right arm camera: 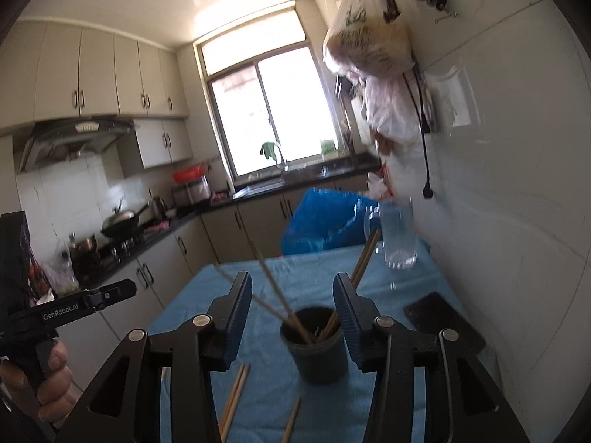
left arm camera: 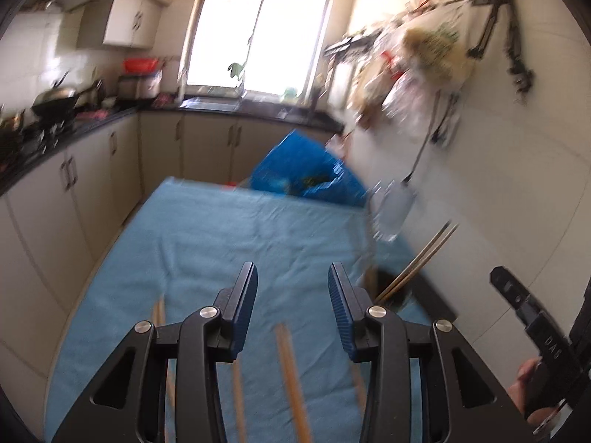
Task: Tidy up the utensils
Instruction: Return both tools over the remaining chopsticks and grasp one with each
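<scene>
A dark cup (right arm camera: 319,347) stands on the blue cloth (right arm camera: 325,280) and holds several wooden chopsticks (right arm camera: 275,291) leaning out. My right gripper (right arm camera: 292,295) is open and empty just above and in front of the cup. More loose chopsticks (right arm camera: 234,395) lie on the cloth near the fingers. In the left wrist view my left gripper (left arm camera: 292,288) is open and empty above loose chopsticks (left arm camera: 291,380) on the cloth (left arm camera: 229,229). The cup with chopsticks (left arm camera: 417,262) shows partly behind the right finger.
A clear glass mug (right arm camera: 397,236) stands at the table's far right by the wall. A blue bag (right arm camera: 325,225) sits beyond the far edge. A dark flat pad (right arm camera: 439,313) lies right of the cup. Kitchen counters (left arm camera: 74,136) run along the left.
</scene>
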